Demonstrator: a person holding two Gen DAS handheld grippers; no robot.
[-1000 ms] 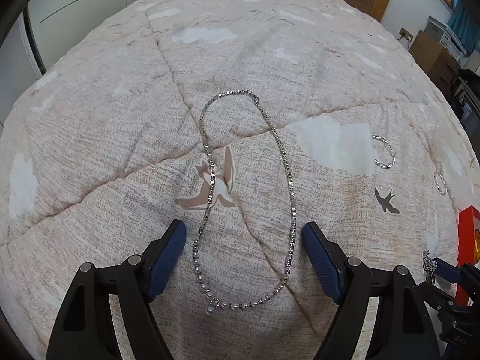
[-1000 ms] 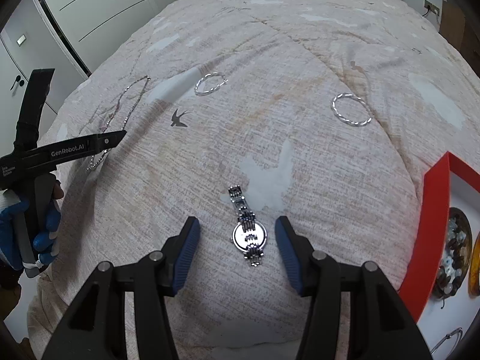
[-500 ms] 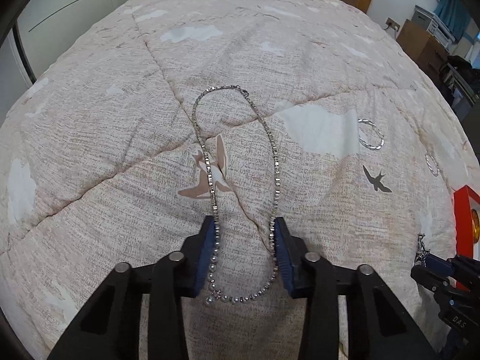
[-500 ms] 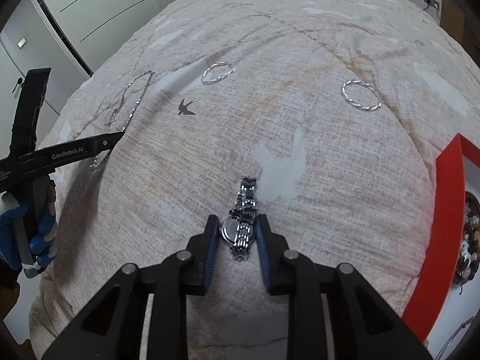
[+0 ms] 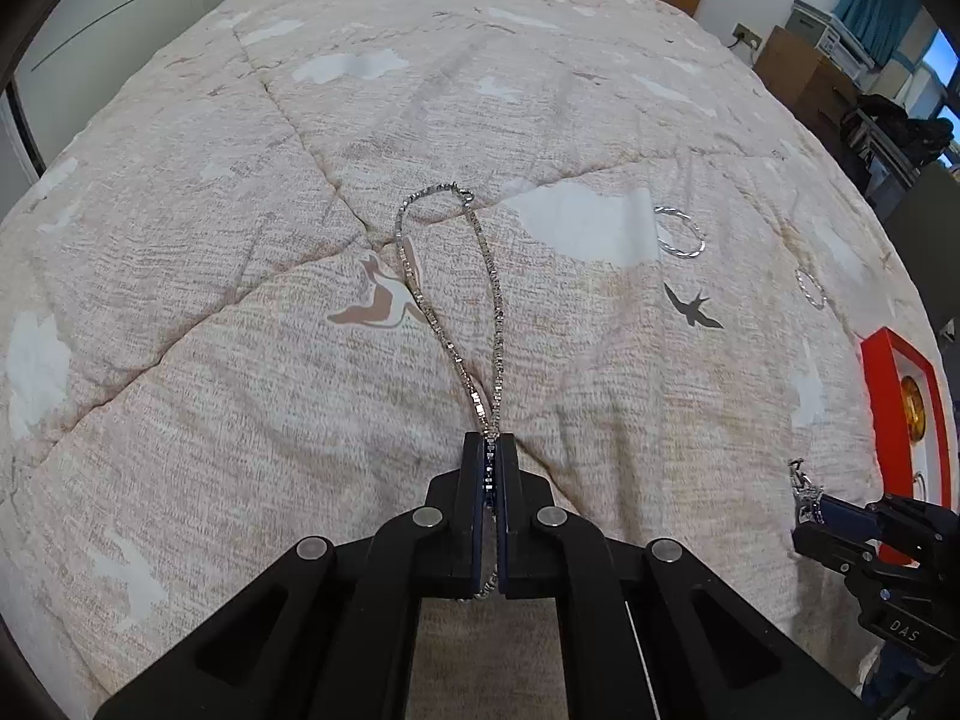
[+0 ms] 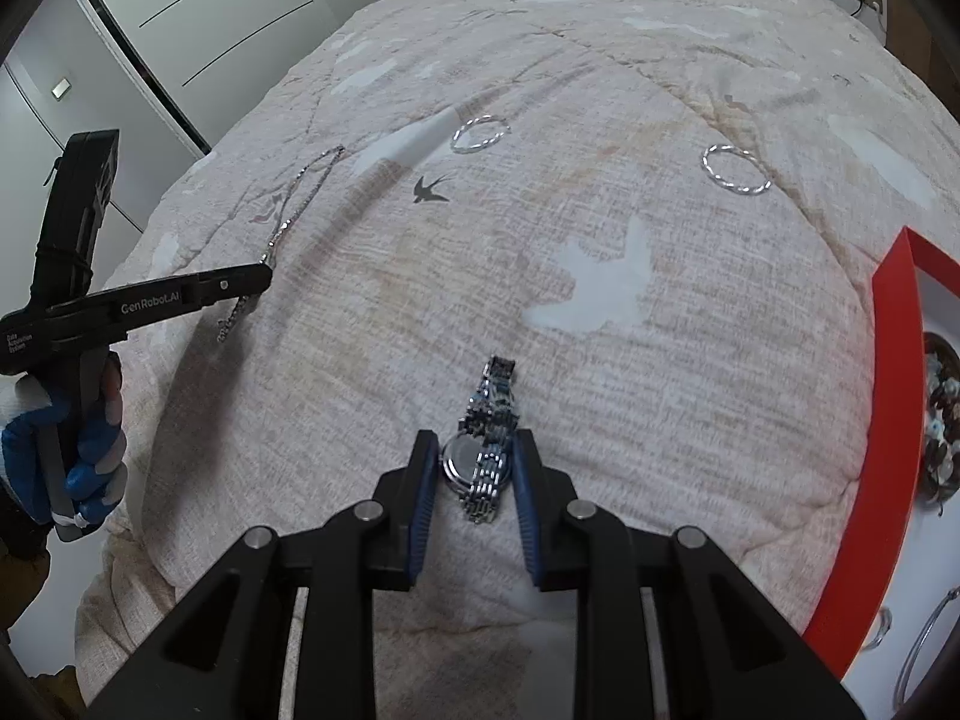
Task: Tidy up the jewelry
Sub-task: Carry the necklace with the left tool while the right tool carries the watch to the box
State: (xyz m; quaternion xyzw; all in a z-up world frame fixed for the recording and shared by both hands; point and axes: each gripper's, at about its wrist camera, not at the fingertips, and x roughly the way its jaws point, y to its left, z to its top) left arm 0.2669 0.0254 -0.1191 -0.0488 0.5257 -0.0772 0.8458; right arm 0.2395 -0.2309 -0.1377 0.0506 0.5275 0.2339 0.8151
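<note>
a second earlier both claws stood wide over their pieces; by this moment each had closed. the left claw [image 5: 491,450] was clamped flat on the necklace [image 5: 447,300], its two strands drawn together into one narrow loop where before they lay spread apart on the bed [image 5: 240,300]. the right claw [image 6: 474,468] had narrowed onto the watch [image 6: 480,462], pads pressing the case and folded band from either side. by the look of it, both grasps were made and the next step would be to lift and carry each piece toward the red tray [image 6: 888,396], which sat at the right edge of the bed with beaded items already inside.

the necklace was a thin silver chain of small square links, its clasp at the far end of the loop; that far part lay on the quilt, while a short tail with the beaded part hung below the pads. the watch was silver metal with a link bracelet, one strap end lying out on the quilt beyond the pads. two twisted silver hoops [image 6: 480,133] [image 6: 737,177] lay untouched farther up the bed, well apart from each other.
</note>
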